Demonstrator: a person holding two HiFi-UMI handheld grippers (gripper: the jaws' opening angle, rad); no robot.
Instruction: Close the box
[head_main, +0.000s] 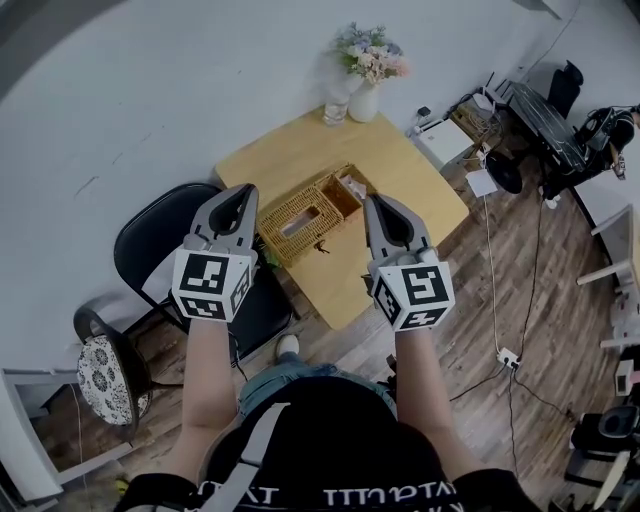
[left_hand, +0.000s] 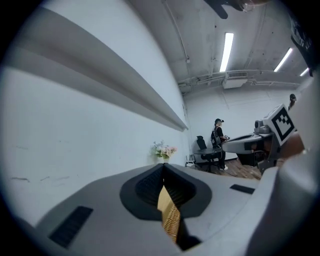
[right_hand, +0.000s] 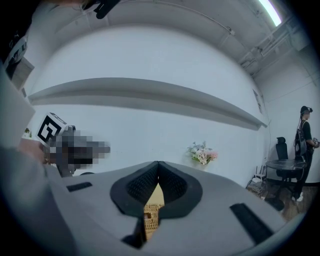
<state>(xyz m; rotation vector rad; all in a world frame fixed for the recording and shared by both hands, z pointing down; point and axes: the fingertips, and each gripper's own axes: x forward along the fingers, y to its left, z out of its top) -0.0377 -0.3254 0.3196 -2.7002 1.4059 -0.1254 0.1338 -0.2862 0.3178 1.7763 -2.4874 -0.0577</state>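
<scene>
Seen from the head view, the woven box (head_main: 310, 212) lies near the middle of the small wooden desk (head_main: 290, 150), set at a slant to the desk's edges. Its nearer part carries a woven top with a rectangular slot, while the far end looks open and brown inside; how the lid stands cannot be made out more exactly. The left claw (head_main: 243, 190) is held in the air over the desk's left edge, just beside the box's left end, and the right claw (head_main: 372, 200) is held over the desk on the box's right side, so the box lies between the two. Neither claw touches it. The left gripper view shows the left claw (left_hand: 163, 165) closed, its dark ribbed pads (left_hand: 147, 187) meeting at the tip with nothing pinched between them; a strip of the box (left_hand: 172, 220) and desk shows through the gap behind the tip. The right gripper view shows the right claw (right_hand: 158, 162) closed and empty in the same way, with the box (right_hand: 150, 215) visible below it. A white vase of flowers (head_main: 368, 70) and a glass (head_main: 335, 112) stand at the desk's far corner, and a black chair (head_main: 160, 235) stands at its left.
</scene>
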